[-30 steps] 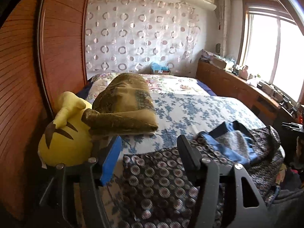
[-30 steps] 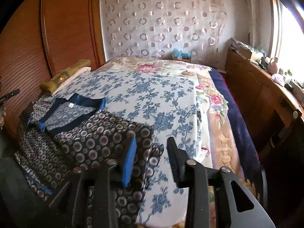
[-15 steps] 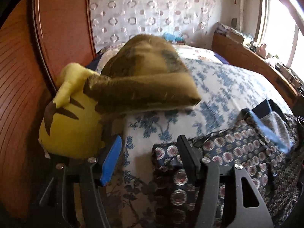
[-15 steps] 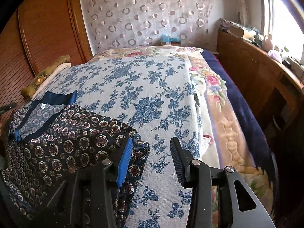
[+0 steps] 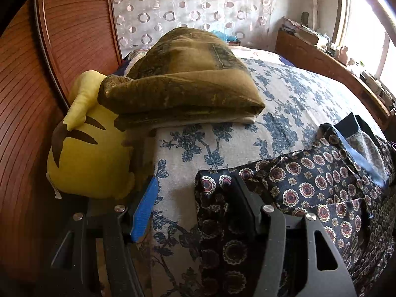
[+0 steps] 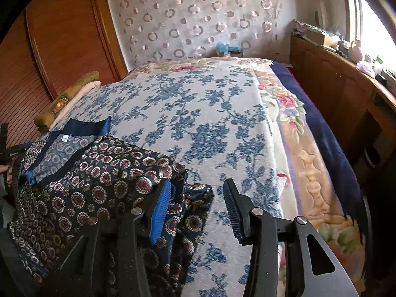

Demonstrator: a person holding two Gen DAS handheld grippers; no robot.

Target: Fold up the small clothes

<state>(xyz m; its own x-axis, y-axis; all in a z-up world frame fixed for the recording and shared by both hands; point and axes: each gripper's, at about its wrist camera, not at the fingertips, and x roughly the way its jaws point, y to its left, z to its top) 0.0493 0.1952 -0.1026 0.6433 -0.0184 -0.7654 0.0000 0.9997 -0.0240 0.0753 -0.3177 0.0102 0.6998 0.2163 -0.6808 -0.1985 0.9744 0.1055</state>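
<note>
In the left wrist view, the left gripper [image 5: 193, 205] is held low over the near edge of the bed [image 5: 284, 99], its jaws spread wide and nothing clamped between them. The shirt [image 5: 309, 185] is spread flat to the right of the tool, one corner lying under the right finger, probably so that this corner can be pinched for a fold. A yellow plush [image 5: 89, 153] is seen just left of the left finger, and a folded blanket [image 5: 183, 79] is stacked ahead, partly resting on the plush. No container is seen. In the right wrist view, the right gripper [image 6: 195, 210] is likewise released and empty. The shirt [image 6: 99, 173] is spread to the left, its far corner reaching between the fingers without being gripped; the placement suggests a matching pinch is being lined up. Bare bed cover [image 6: 210, 113] is seen ahead, and no container appears here either.
</note>
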